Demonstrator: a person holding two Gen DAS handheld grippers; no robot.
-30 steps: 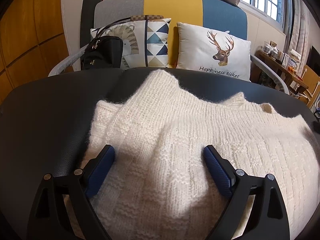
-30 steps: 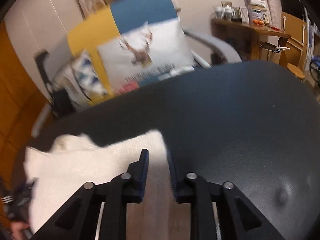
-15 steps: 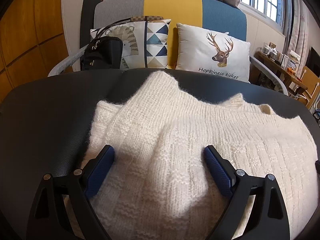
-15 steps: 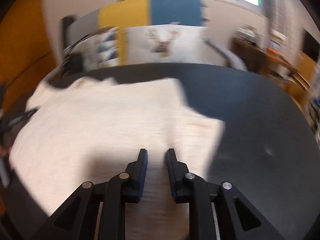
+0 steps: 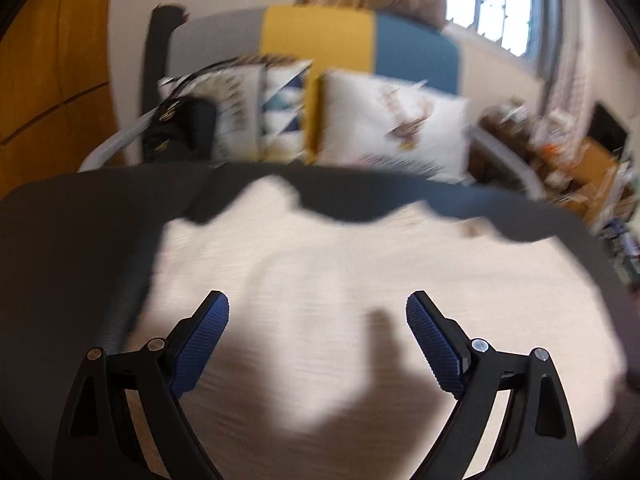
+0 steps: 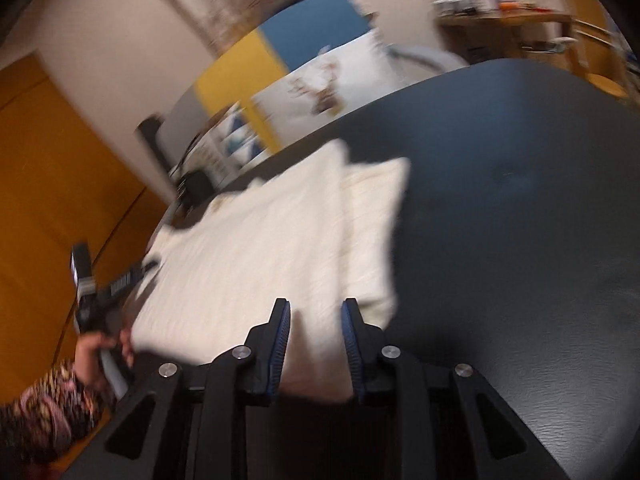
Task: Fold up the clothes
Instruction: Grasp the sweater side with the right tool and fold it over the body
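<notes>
i see the cream sweater (image 5: 360, 300) lying spread on the dark tabletop (image 6: 520, 200), soft, thick and floppy i'd judge, best pinched at a doubled edge; left gripper (image 5: 318, 332) jaws gape over it, right gripper (image 6: 315, 334) jaws slightly parted at its near edge.

A sweater (image 5: 328, 280) lies spread on the desk (image 5: 72, 240), toward its left side in the right wrist view. Behind the desk stands a sofa (image 5: 320, 36) carrying two cushions (image 5: 394, 124) side by side, with a bag (image 5: 180, 128) to their left. A cluttered side table (image 6: 504, 28) stands right of the sofa.
</notes>
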